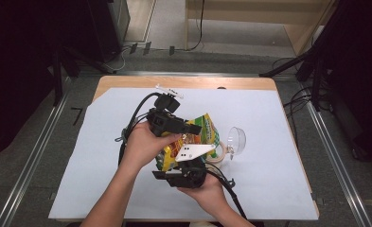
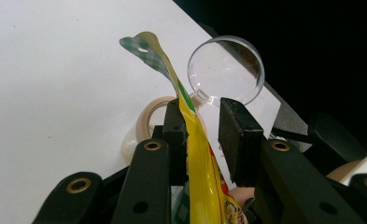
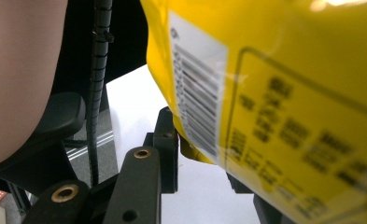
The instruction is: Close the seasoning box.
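Our left tool [image 2: 202,128] has its jaws apart around the yellow snack bag's [image 2: 197,154] thin top seal, one pad touching. The right tool [image 3: 204,154] seems clamped on its lower edge; one jaw is hidden. Held above the table [image 1: 269,142], the bag is light, crinkly and slippery; grip the seams.

glossy plastic snack bag [image 1: 200,137]
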Motion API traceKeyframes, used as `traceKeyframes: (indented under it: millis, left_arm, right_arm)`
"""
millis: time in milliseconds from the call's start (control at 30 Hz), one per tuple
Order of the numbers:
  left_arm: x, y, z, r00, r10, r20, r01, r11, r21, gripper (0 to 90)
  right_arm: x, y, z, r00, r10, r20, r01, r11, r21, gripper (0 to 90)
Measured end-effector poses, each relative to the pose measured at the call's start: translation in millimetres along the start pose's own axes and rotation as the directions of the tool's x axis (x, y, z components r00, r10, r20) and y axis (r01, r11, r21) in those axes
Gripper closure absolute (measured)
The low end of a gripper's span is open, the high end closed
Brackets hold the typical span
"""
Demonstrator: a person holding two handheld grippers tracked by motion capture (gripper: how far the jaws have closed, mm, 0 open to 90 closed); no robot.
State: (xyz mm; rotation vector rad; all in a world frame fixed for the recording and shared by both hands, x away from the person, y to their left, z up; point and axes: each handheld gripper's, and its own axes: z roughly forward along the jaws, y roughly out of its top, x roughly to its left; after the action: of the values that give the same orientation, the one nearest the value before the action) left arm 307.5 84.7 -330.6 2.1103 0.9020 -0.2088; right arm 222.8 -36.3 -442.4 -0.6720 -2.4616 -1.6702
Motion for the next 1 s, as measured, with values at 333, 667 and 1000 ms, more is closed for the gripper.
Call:
traceKeyframes:
  millis: [333, 667, 1000]
  left_arm:
    - [-0.6, 0.4, 0.4, 1.0, 0.002, 0.001, -0.002, 1.0, -0.001, 73.0]
    - [-0.4, 0.3, -0.2, 1.0, 0.002, -0.001, -0.002, 1.0, -0.006, 72.9]
    - [-0.5, 0.3, -1.7, 1.0, 0.0, -0.005, 0.0, 0.9999, -0.011, 72.8]
  right_arm:
    - [1.4, -0.5, -1.0, 1.0, 0.007, 0.001, -0.007, 1.0, -0.008, 71.0]
    - [0.9, 0.1, -1.0, 1.0, 0.002, 0.001, -0.002, 1.0, -0.005, 70.9]
    - [1.1, 1.8, -1.3, 1.0, -0.003, 0.004, 0.003, 1.0, 0.0, 70.8]
